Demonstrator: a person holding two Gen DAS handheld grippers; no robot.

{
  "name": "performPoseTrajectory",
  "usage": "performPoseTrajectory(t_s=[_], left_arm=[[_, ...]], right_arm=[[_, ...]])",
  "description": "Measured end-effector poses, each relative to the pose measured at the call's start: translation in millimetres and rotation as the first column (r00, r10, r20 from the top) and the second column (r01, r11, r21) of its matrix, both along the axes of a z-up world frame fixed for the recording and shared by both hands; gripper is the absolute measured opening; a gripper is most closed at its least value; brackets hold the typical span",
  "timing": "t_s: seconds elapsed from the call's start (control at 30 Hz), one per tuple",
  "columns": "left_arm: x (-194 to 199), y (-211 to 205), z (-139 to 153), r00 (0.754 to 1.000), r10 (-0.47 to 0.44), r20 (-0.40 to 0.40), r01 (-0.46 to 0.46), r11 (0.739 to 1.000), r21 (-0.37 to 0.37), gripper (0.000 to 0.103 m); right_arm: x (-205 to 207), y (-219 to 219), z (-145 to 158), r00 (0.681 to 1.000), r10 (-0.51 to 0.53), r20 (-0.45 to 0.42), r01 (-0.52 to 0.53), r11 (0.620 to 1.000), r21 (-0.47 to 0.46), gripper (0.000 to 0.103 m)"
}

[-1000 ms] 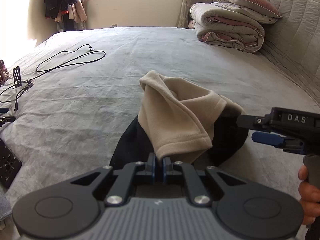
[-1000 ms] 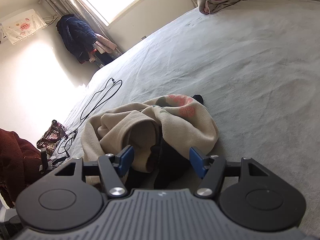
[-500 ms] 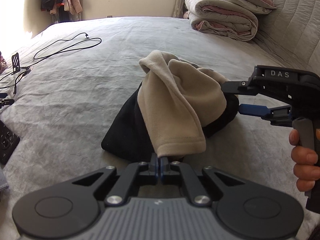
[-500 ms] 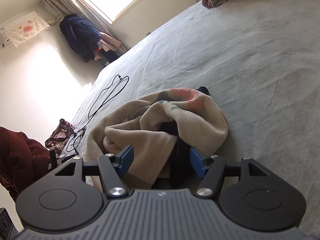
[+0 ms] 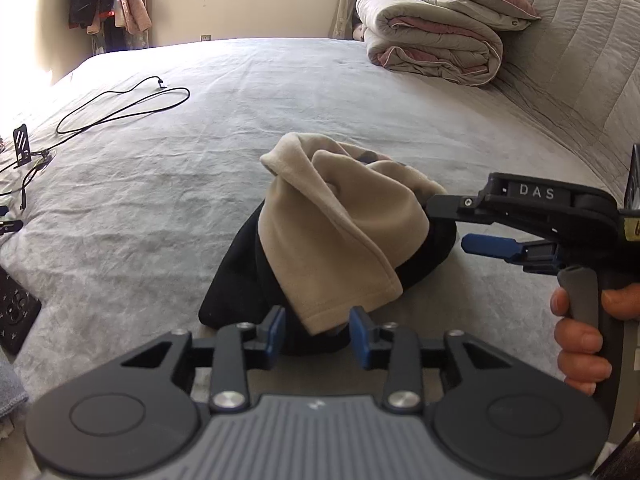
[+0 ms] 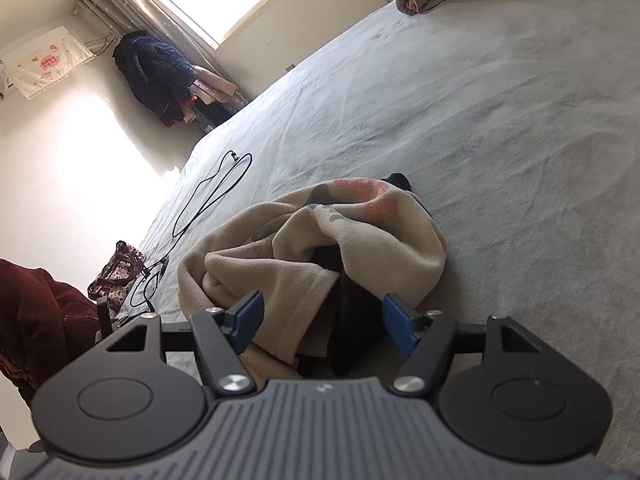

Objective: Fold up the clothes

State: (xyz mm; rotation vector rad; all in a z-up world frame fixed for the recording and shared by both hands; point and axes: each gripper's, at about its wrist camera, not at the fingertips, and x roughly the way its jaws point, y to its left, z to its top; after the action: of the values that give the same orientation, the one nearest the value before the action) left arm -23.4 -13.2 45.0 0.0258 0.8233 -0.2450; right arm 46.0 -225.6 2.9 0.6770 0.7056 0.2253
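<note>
A crumpled beige fleece garment [image 5: 336, 232] with a black lining [image 5: 240, 272] lies in a heap on the grey bed [image 5: 280, 92]. Its hem hangs just in front of my left gripper [image 5: 317, 334], which is open, the cloth loose between the blue pads. In the right wrist view the same garment [image 6: 320, 248] shows a pink print on top. My right gripper [image 6: 322, 322] is open, its fingers on either side of a beige and black fold. In the left wrist view the right gripper [image 5: 452, 224] reaches in from the right, held by a hand [image 5: 580, 336].
A black cable [image 5: 120, 108] loops across the bed's far left. Folded quilts and a pillow [image 5: 432, 40] are stacked by the padded headboard [image 5: 580, 72]. A dark remote-like object [image 5: 16, 312] lies at the left edge. Clothes [image 6: 160, 72] hang near the window.
My left gripper was shut on the beige hem and has opened, letting it go. The garment has settled lower on the bed. The right gripper stays open and has come closer to the heap.
</note>
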Motion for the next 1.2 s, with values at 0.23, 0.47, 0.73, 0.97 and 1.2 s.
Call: performPoseTrajectory(t_s=[0.23,0.47,0.73,0.97,1.2], left_arm=[[23,-5,10,1.0,0.031,0.002,-0.031,0.999,-0.008,0.047],[57,-21,7,0.996,0.092,-0.011,-0.092,0.996,-0.013,0.048],[70,-28,-4,0.99,0.138,-0.029,-0.138,0.99,-0.003,0.048],[66,-25,-10,0.988,0.15,-0.041,-0.15,0.989,0.011,0.008],[50,-21,0,0.992,0.125,0.006,-0.125,0.992,0.026,0.006]], right_arm=[[1,-5,1,1.0,-0.009,-0.002,0.009,1.0,0.023,0.071],[5,-12,1,0.999,-0.031,-0.012,0.031,0.999,0.042,0.071],[4,-12,3,1.0,-0.022,-0.008,0.022,0.999,0.045,0.071],[5,-9,2,1.0,-0.011,-0.016,0.012,0.999,0.046,0.071],[4,-6,2,1.0,0.0,-0.015,0.0,0.999,0.037,0.071]])
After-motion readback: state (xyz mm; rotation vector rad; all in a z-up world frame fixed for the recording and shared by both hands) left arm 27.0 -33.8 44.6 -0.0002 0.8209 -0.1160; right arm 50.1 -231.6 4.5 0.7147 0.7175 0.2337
